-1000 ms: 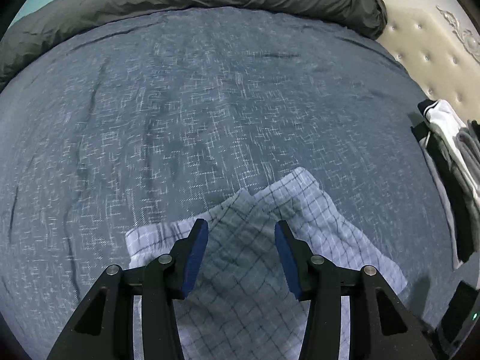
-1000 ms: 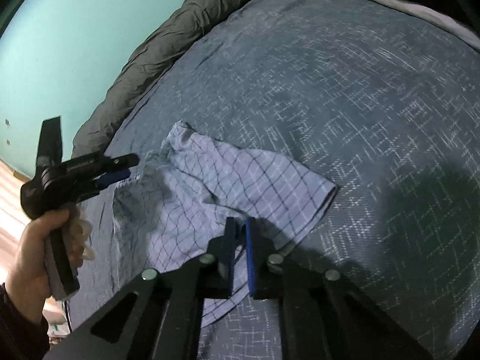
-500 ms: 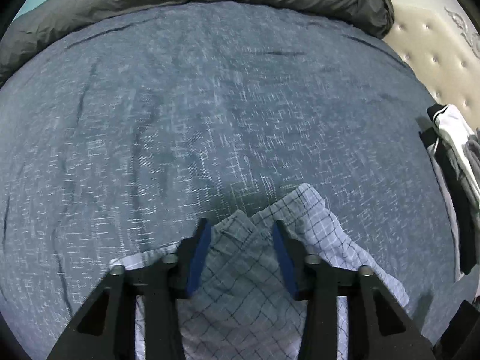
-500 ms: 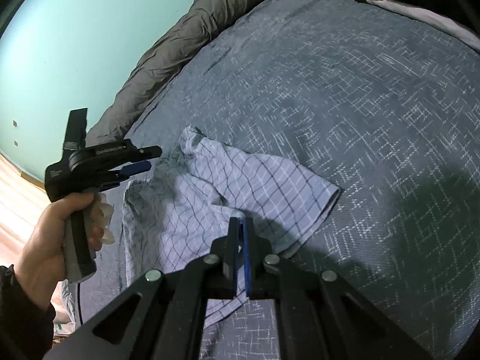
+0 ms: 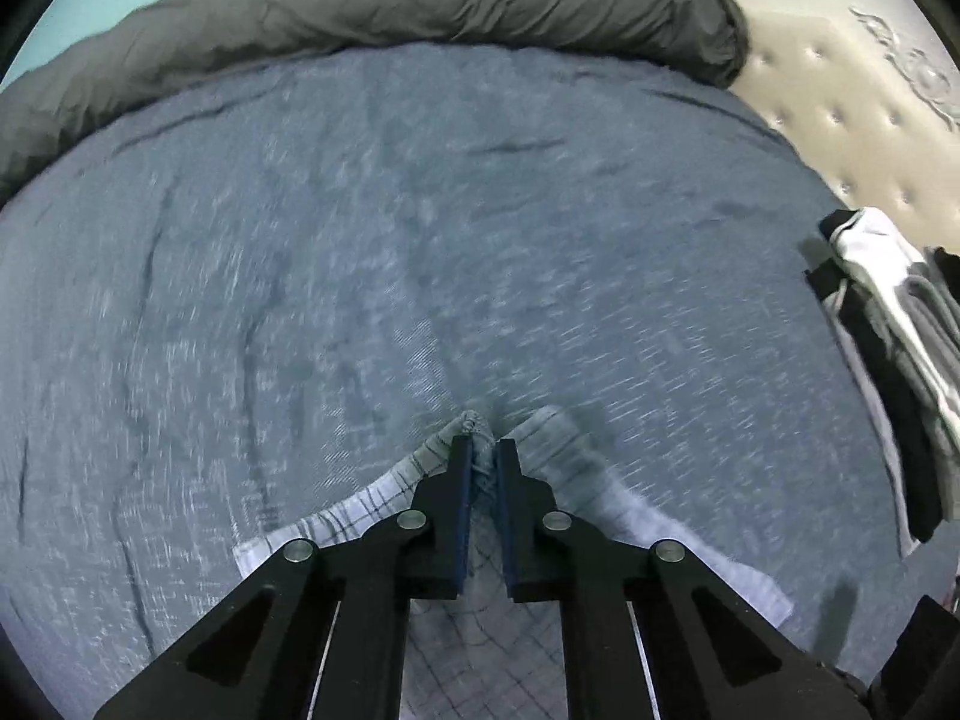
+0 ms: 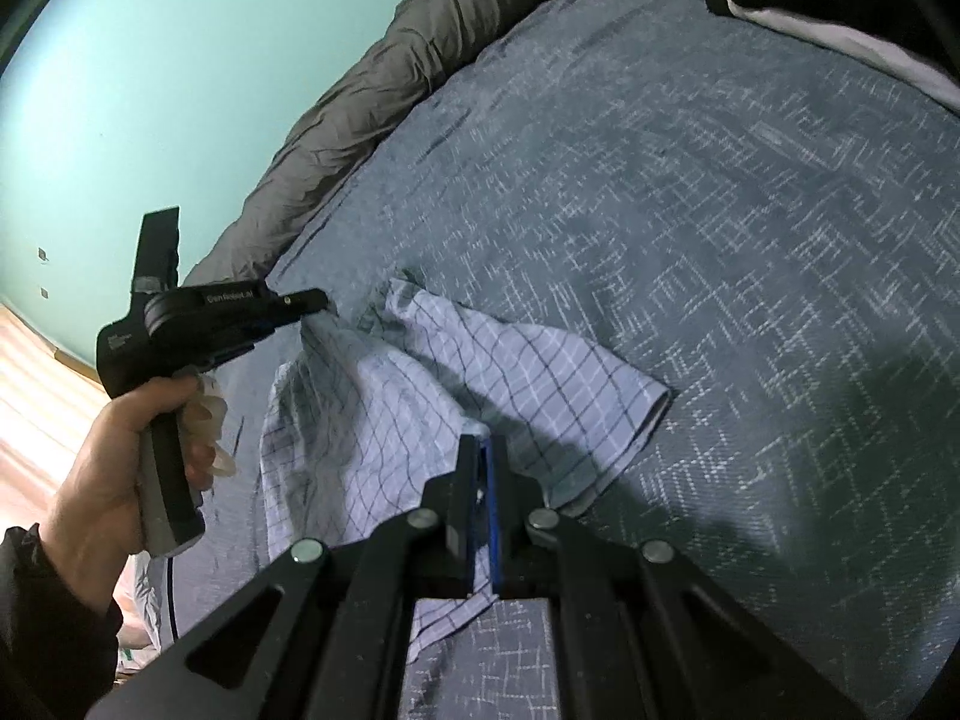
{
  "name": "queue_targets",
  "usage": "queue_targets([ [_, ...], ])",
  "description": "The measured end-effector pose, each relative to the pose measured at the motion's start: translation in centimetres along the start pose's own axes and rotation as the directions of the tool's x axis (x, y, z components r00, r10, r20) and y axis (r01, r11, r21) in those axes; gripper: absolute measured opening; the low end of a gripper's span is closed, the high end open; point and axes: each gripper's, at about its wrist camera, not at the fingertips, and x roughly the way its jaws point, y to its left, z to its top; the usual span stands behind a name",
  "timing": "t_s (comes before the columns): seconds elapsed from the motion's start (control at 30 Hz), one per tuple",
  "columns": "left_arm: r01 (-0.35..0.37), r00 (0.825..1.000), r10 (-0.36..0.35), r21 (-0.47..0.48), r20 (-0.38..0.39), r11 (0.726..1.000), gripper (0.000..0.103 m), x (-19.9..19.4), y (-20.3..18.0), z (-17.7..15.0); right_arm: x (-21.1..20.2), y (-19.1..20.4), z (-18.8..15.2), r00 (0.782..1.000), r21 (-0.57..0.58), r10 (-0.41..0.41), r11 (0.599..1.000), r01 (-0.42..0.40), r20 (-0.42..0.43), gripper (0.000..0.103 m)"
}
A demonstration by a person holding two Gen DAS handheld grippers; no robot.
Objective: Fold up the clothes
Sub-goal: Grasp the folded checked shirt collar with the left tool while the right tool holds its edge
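On my left, the left gripper (image 5: pixel 478 450) has just been closing and now pinches a bunched fold of the checked garment (image 6: pixel 480 384), which lies crumpled on the near part of the blue-grey bedspread (image 5: pixel 420 240). On my right, the right gripper (image 6: pixel 480 450) is clamped on the garment's near edge; a clothes pile (image 5: pixel 888 312) sits far right.
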Motion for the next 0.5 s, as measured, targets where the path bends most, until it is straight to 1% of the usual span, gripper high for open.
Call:
queue_targets([
  [0.2, 0.013, 1.0, -0.012, 0.032, -0.028, 0.999, 0.008, 1.4, -1.8, 0.7, -1.5, -0.9, 0.5, 1.0, 0.022, 0.003, 1.0, -0.004, 0.03, 0.002],
  [0.3, 0.019, 0.999, -0.018, 0.008, -0.044, 1.0, 0.008, 2.8, -2.2, 0.5, -2.0, -1.6, 0.6, 0.999, 0.037, -0.002, 0.999, 0.0, 0.036, 0.002],
  [0.4, 0.039, 0.998, -0.039, -0.015, -0.053, 0.999, 0.009, 3.7, -2.3, 0.2, -2.4, -2.3, 0.8, 0.999, 0.049, -0.007, 0.999, 0.005, 0.042, 0.002],
  [0.47, 0.046, 0.997, -0.047, -0.011, -0.055, 0.999, 0.009, 4.0, -2.4, 0.3, -2.4, -2.6, 1.0, 0.999, 0.054, -0.012, 0.998, 0.009, 0.043, 0.002],
  [0.5, 0.046, 0.998, -0.047, -0.009, -0.05, 0.999, 0.016, 3.8, -2.4, 0.3, -2.3, -2.8, 1.0, 0.999, 0.059, -0.014, 0.998, 0.012, 0.039, 0.002],
])
